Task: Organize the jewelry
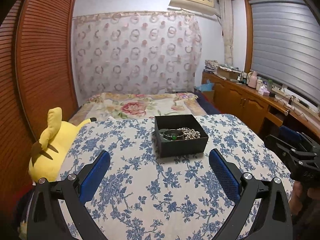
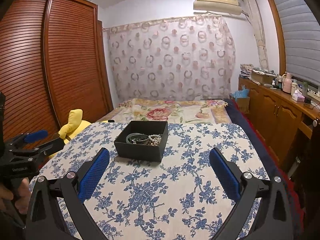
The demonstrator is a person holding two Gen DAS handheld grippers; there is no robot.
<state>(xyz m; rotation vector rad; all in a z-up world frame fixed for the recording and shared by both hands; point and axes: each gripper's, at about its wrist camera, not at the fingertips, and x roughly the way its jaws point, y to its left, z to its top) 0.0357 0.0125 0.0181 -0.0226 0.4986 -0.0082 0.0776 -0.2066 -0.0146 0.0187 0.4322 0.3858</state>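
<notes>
Both the left gripper (image 1: pixel 159 161) and right gripper (image 2: pixel 159 160) hang spread and empty, just short of the black box (image 1: pixel 181 138), which sits on the floral cloth (image 1: pixel 160 190). Inside it lie a pearl strand (image 1: pixel 190 133) and a bangle (image 1: pixel 173 135) (touching, perhaps tangled). Pinching one may drag the other out, or tip the light box.

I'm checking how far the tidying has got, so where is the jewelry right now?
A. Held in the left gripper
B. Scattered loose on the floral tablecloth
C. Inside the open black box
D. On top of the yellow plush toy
C: the pearl necklace and the dark bangle lie inside the open black box, while the left gripper and right gripper are both open and hold nothing.
</notes>
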